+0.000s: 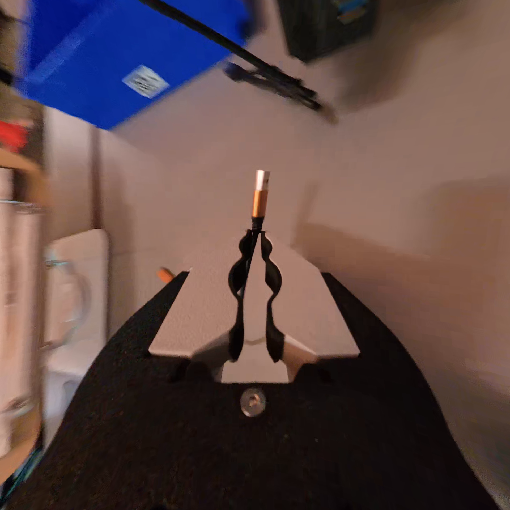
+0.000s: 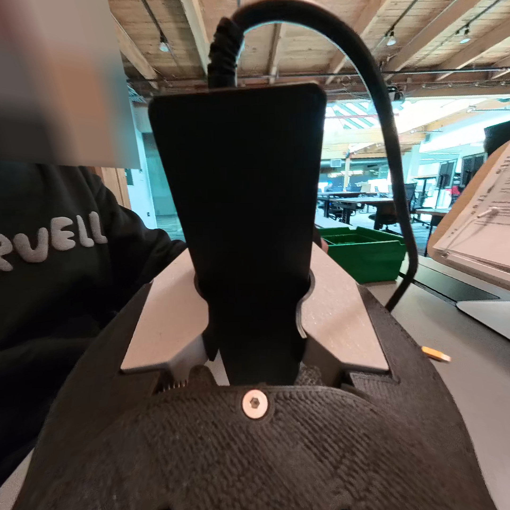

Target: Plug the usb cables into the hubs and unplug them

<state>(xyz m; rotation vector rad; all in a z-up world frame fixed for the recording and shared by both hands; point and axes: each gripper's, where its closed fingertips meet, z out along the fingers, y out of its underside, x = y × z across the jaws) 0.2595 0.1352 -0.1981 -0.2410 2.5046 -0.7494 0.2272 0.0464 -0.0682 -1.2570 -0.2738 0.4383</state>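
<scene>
In the left wrist view my left gripper (image 1: 256,233) is shut on a thin black USB cable just behind its plug. The plug (image 1: 260,197) has an orange sleeve and a silver metal tip and sticks out upright past the fingertips, free in the air above the pale table. In the right wrist view my right gripper (image 2: 254,265) is shut on a flat black hub (image 2: 240,176), held upright and tilted up off the table. The hub's thick black cable (image 2: 386,116) arcs from its top down to the table on the right. The hub's ports are hidden.
A blue bin (image 1: 118,55), a dark object (image 1: 325,27) and a black cable with connector (image 1: 276,80) lie ahead of the left gripper, blurred. A green bin (image 2: 364,251), a document stand (image 2: 480,220) and an orange plug (image 2: 436,356) sit right of the hub. A person in a dark sweatshirt (image 2: 63,248) is at left.
</scene>
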